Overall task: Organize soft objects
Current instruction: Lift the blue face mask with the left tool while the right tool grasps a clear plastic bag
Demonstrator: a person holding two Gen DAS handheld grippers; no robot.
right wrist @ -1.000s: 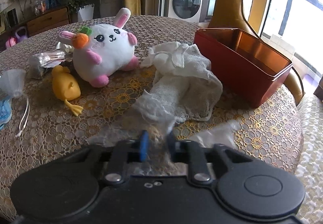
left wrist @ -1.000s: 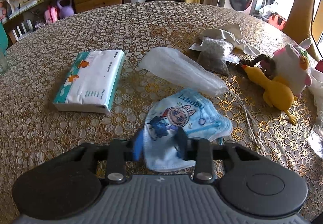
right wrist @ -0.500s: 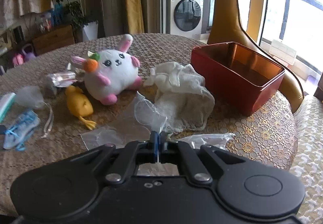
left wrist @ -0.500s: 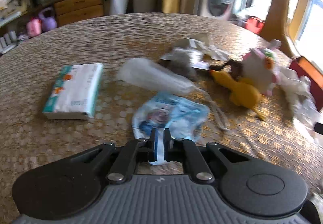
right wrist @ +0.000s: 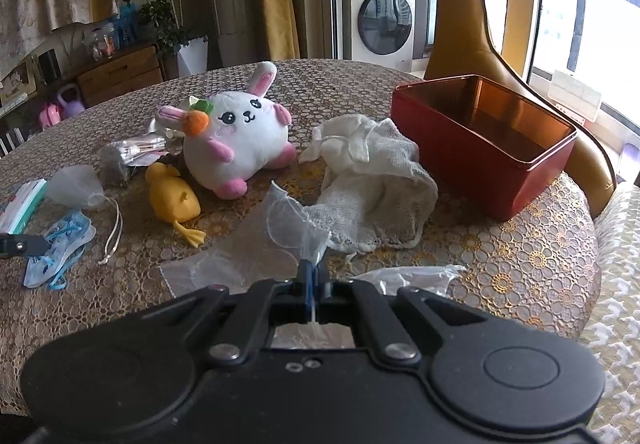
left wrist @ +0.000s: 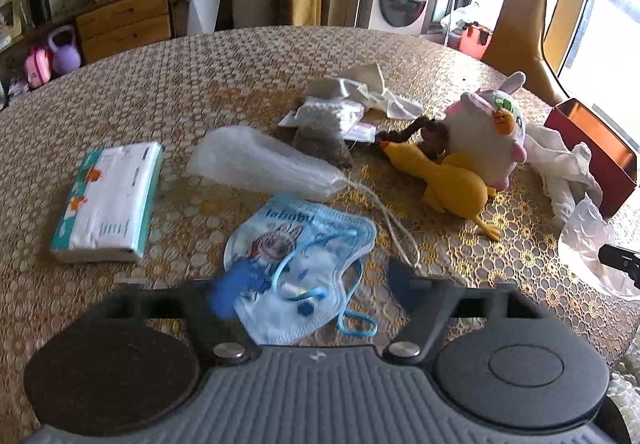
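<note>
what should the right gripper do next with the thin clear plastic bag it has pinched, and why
Probably carry it over to the open red metal box. The right gripper is shut on the thin clear plastic bag, one corner lifted, and the box looks empty.

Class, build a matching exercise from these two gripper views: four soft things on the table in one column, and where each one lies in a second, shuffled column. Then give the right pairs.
Things
1. plush rabbit
2. blue face mask
3. clear plastic bag
4. white gauze cloth

Places
A. pinched in the right gripper
B. between the open fingers of the left gripper
C. next to the red box
D. behind the yellow rubber chicken

Pairs: 1-D, 2-B, 3-A, 4-C
</note>
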